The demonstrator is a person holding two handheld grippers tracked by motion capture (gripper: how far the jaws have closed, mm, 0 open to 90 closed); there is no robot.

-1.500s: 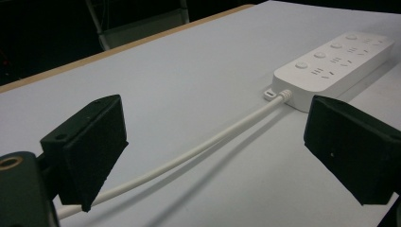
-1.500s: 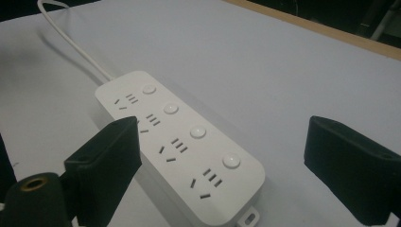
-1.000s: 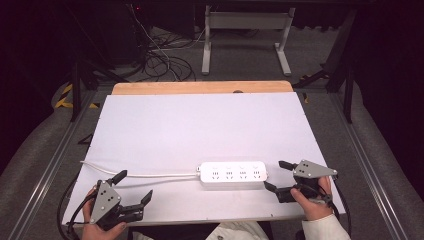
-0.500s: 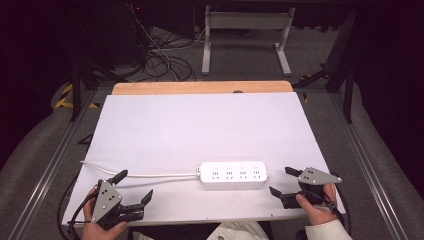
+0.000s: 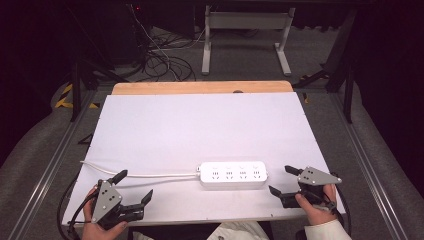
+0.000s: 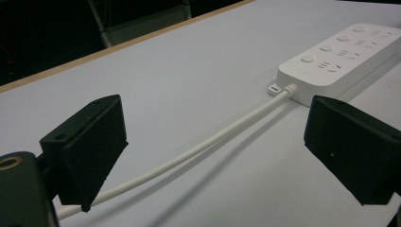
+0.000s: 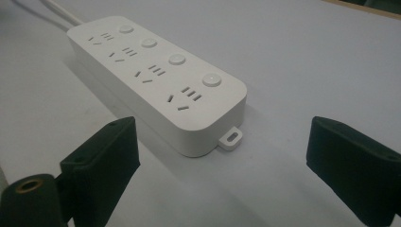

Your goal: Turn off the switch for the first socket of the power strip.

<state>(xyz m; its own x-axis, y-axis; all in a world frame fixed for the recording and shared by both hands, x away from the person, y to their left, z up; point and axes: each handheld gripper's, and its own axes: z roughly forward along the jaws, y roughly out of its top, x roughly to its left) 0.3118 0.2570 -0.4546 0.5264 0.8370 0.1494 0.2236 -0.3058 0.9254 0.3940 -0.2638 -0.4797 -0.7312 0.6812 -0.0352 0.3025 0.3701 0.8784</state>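
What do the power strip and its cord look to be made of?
Power strip: likely moulded white plastic, matte; rounded corners, faint sheen. Cord: apparently white rubbery sheathing, smooth; it bends gently across the table.

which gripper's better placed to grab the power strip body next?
Right. The right gripper sits open just off the power strip near end, jaws facing it. The left gripper is farther off, by the cord.

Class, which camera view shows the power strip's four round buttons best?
The right gripper view: the power strip lies close, every button distinct. The left gripper view shows it cropped and farther off; in the high view it is whole but small.
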